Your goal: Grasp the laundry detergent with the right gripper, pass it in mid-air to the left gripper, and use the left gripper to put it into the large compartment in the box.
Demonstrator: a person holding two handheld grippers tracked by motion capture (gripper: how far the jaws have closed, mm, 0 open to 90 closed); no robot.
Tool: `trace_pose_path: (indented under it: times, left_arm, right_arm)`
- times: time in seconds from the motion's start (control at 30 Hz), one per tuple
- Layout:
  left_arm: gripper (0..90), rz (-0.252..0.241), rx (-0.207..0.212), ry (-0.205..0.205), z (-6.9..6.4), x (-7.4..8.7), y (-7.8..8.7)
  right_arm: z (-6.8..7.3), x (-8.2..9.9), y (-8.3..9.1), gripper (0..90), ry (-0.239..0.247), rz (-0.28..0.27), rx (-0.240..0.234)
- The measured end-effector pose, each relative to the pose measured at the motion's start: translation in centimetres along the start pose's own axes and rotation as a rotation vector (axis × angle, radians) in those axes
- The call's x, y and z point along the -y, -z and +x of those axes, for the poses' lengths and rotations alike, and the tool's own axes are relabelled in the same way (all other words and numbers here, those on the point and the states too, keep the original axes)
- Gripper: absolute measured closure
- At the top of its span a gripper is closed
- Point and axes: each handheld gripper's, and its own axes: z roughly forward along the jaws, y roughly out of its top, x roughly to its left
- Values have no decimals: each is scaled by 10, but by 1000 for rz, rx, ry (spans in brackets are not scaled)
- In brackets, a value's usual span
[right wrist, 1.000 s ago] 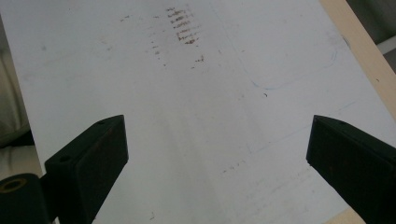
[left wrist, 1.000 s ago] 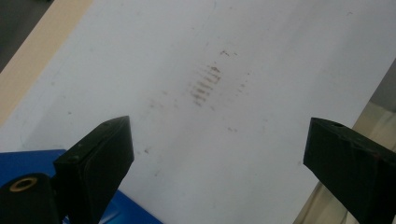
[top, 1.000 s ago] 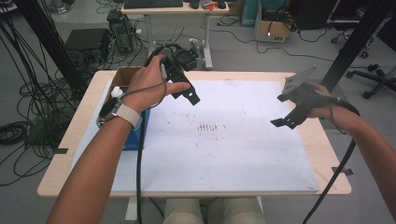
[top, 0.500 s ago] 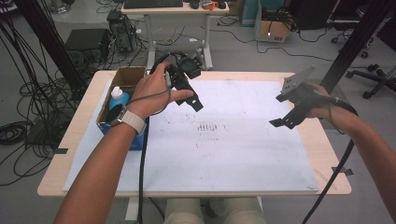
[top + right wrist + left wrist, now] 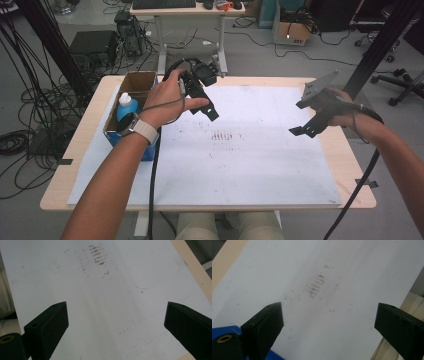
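two black two-jaw grippers hover with jaws wide apart and empty over a smudged white sheet (image 5: 260, 165), the left gripper (image 5: 209, 111) near an open cardboard box (image 5: 136, 84), the right gripper (image 5: 300, 131) far right.

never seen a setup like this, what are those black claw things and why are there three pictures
A person sits at a table holding a hand-operated two-jaw tool in each hand: the left gripper and the right gripper. One picture comes from a camera overhead; the other two come from cameras riding on each gripper, looking past its black jaws. Both sets of jaws stand wide apart and hold nothing. A white sheet with brownish smudges covers the table. At its left, a cardboard box holds a blue-capped bottle.
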Motion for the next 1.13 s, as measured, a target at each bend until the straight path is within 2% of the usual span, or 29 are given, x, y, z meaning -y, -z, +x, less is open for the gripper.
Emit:
trace_pose_path:
  times: [0.07, 0.1, 0.13, 0.5, 0.57, 0.63, 0.67, 0.77, 0.8, 0.83, 0.9, 0.97, 1.07, 1.13]
  left_arm:
    - [88, 1, -2, 0, 0, 1, 0]
    - [88, -3, -2, 6, 0, 1, 1]
    - [88, -2, -3, 5, 0, 1, 1]
    - [89, -2, -4, 12, 3, 2, 0]
    - [89, -22, -1, 33, 2, 2, -2]
    - [90, -13, 0, 21, 3, 2, -1]
    - [90, -14, -1, 26, 2, 2, -1]
    - [90, -15, -1, 27, 2, 2, -1]
    - [91, -15, -2, 25, 2, 2, -1]
    - [91, -16, 0, 27, 2, 2, -1]
    - [91, -4, -4, 22, 3, 2, -1]
    - [91, -4, -4, 25, 3, 2, -1]
    - [91, -17, -5, 40, 2, 3, -2]
    - [91, -5, -6, 30, 3, 3, -1]
  right_arm:
    - [-1, 0, 0, 55, 6, -1, 0]
    - [0, 0, 0, 55, -7, 6, 1]
    - [-1, -1, -1, 55, 21, 0, 1]
    - [1, 0, -1, 55, 0, 0, 0]
    - [0, 0, -3, 55, 26, -13, -2]
    - [1, 1, -3, 55, 11, -13, -2]
    - [-1, 1, -4, 55, 28, -23, -4]
    - [-1, 1, -3, 55, 30, -15, -3]
    - [0, 2, -2, 55, 25, -15, -2]
    - [2, 2, 0, 56, -8, 4, 1]
    - [0, 2, -1, 57, 32, -20, 0]
    - [1, 3, 0, 57, 9, -7, 1]
    - [1, 3, 0, 57, 10, -11, 3]
    - [2, 3, 0, 57, 8, -7, 3]
